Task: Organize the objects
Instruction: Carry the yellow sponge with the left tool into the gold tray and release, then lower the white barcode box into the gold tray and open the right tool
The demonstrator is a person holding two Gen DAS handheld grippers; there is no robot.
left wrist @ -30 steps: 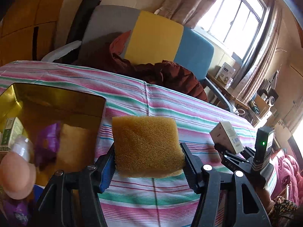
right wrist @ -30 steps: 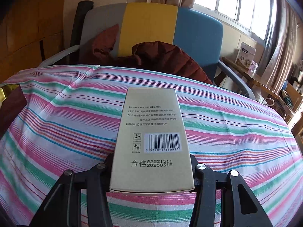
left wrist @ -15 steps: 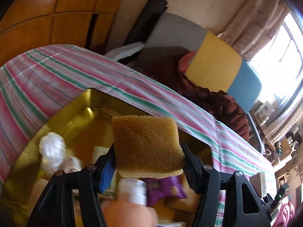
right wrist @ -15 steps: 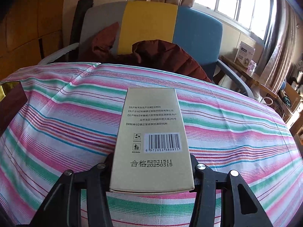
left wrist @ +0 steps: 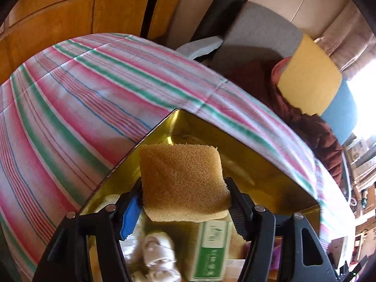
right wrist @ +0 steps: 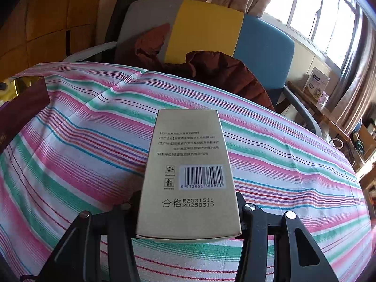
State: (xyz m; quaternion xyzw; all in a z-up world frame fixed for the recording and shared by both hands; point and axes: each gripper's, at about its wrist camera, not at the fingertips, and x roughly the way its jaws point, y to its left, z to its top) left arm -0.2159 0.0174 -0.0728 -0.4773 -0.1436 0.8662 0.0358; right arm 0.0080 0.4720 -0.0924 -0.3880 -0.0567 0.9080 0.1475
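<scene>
Only the left wrist view looks down into the gold box (left wrist: 277, 164), where a white wad (left wrist: 157, 251) and a green-and-white carton (left wrist: 211, 249) lie; above it the left tool (left wrist: 184, 202) pinches a tan, coarse-pored sponge (left wrist: 182, 181). The right view shows the right tool (right wrist: 188, 213) pinching a beige barcoded carton (right wrist: 188, 176) over the striped worktop (right wrist: 293, 164), with a chair (right wrist: 260, 47) and window (right wrist: 319, 11) at the far side.

Hidden, cropped and blurred parts

In the left wrist view the sponge (left wrist: 182, 183) covers part of the gold tin's (left wrist: 265, 164) interior; the green-and-white box (left wrist: 210, 250) and white bundle (left wrist: 157, 253) at bottom centre are blurred and cropped. In the right wrist view, the beige carton (right wrist: 188, 176) hides the fingertips, and the maroon box (right wrist: 20, 108) is cut at the left edge.
</scene>
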